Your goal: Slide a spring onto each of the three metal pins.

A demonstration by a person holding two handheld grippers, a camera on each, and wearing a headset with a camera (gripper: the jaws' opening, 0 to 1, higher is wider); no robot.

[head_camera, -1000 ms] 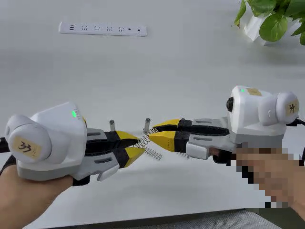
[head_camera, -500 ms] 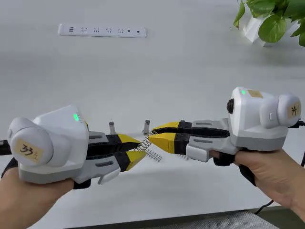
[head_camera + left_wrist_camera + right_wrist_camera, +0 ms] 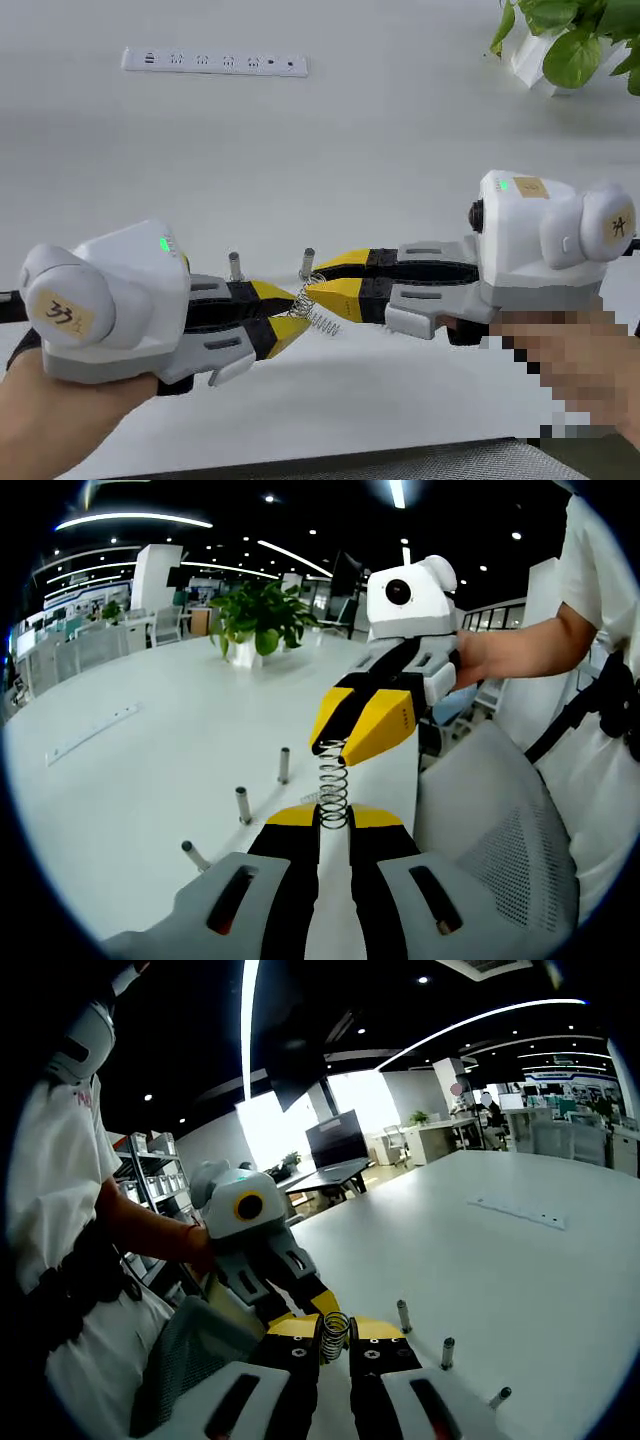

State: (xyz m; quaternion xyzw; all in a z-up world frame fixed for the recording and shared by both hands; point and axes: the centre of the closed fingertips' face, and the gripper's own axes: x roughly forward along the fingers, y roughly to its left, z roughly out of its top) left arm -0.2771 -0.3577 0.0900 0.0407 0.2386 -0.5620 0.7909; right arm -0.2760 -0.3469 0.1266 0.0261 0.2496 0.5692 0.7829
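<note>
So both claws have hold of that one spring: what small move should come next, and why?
Probably the left gripper should open. It and the right gripper are both shut on the same spring, one at each end, so it cannot slide over anything yet. The right gripper sits nearest a bare pin, so it seems better placed to carry the spring there.

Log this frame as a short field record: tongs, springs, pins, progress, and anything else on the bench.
left tongs: shut on one end of the held spring
right tongs: shut on its other end
spare spring: lying on the white table, beneath the tong tips
near pin, middle pin, far pin: standing, all bare
progress: no spring on any pin yet
background: power strip, potted plant
</note>
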